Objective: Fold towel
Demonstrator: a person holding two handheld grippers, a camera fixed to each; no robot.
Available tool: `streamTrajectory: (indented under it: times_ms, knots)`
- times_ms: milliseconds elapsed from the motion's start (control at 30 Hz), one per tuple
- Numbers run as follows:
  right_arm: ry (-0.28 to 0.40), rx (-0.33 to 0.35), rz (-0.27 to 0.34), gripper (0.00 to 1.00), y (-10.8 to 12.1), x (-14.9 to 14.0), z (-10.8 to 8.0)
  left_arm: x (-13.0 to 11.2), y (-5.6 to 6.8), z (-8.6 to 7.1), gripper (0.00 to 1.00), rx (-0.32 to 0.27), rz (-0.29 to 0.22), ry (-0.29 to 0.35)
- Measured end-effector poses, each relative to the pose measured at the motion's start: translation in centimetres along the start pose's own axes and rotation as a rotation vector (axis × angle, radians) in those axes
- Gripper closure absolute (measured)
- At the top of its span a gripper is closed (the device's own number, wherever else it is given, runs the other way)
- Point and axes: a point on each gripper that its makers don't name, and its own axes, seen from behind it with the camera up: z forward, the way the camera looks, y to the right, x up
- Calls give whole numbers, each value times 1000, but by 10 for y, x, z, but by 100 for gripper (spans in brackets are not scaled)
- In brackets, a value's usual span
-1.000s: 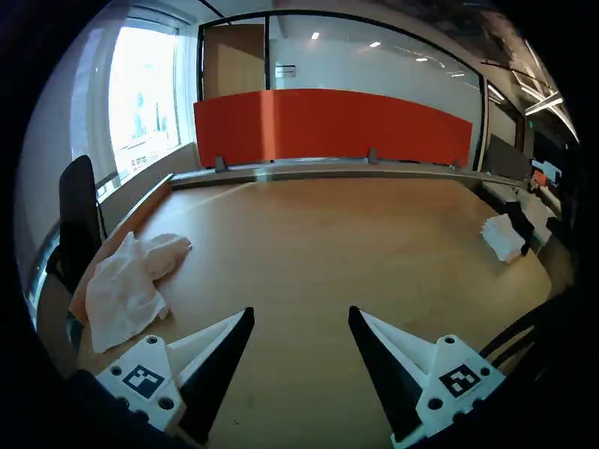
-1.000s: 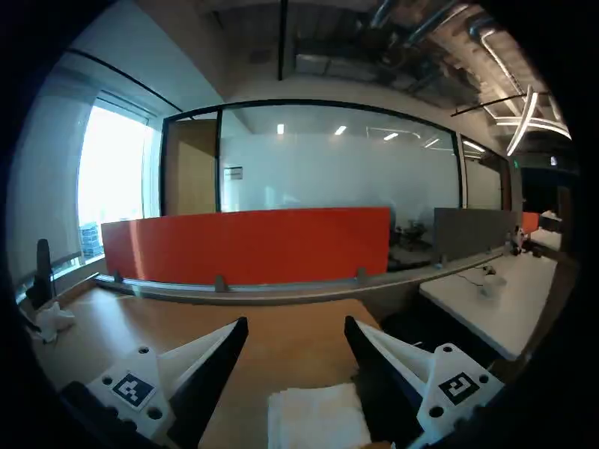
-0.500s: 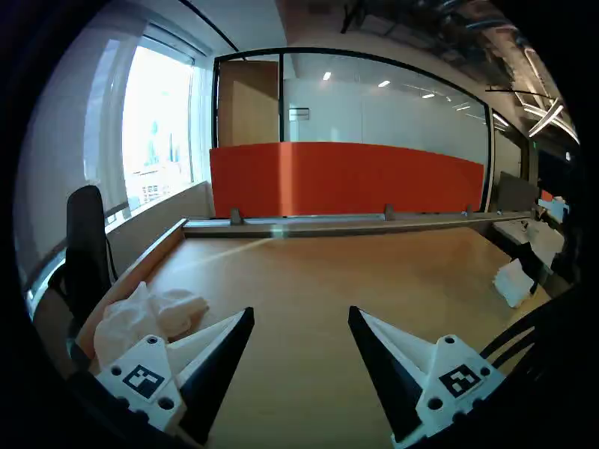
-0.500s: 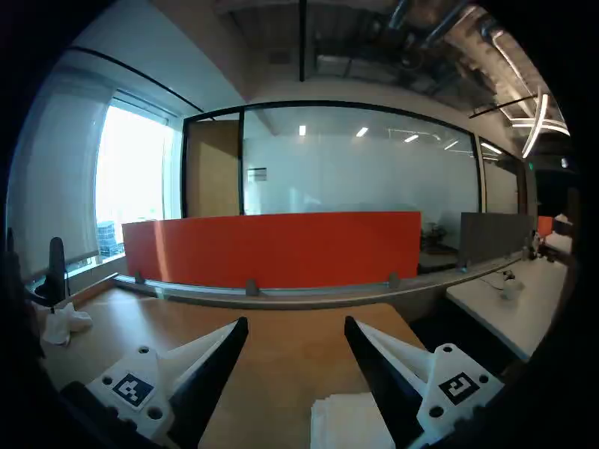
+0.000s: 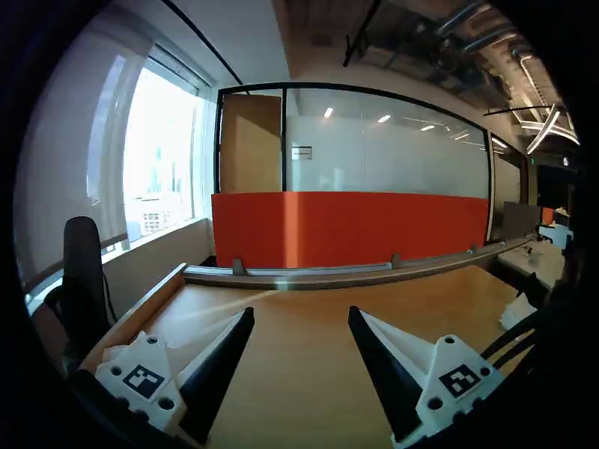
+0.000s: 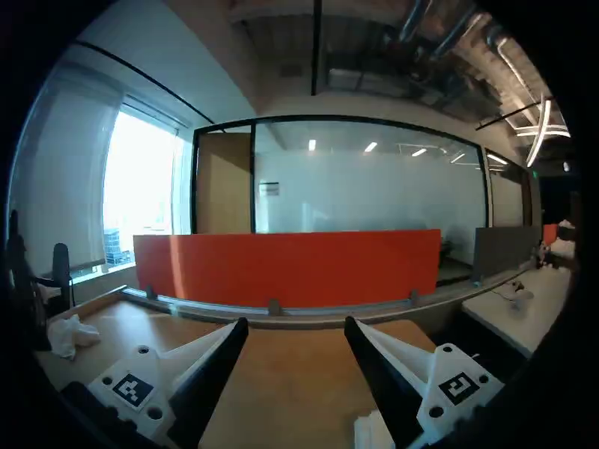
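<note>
Your left gripper (image 5: 300, 309) and right gripper (image 6: 296, 319) are both spread wide over the desk (image 5: 299, 389), empty. Crumpled towel (image 6: 71, 334) is at the desk's left edge, folded towel (image 6: 369, 432) at its right edge.

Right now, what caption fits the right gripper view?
Open right gripper above wooden desk, crumpled towel at frame left, orange divider behind.

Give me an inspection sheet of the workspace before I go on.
Surface: wooden desk, bare between the fingers.
Job's things: crumpled towel at far left; folded towel near the right gripper.
Clutter: nothing seen.
Grippers: left gripper open, empty; right gripper open, empty.
Cables: what looks like a thin cable on the white desk.
Surroundings: orange divider, window, chair.
</note>
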Motion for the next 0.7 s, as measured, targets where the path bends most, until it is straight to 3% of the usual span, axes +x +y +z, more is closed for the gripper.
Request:
streamTrajectory:
  times_ms: [267, 700]
  knots:
    - [3, 1, 3, 0, -28, -1, 6, 9, 1, 7, 7, -8, -3, 31]
    - [3, -4, -13, 0, -45, 5, 7, 14, -4, 6, 7, 10, -37, 86]
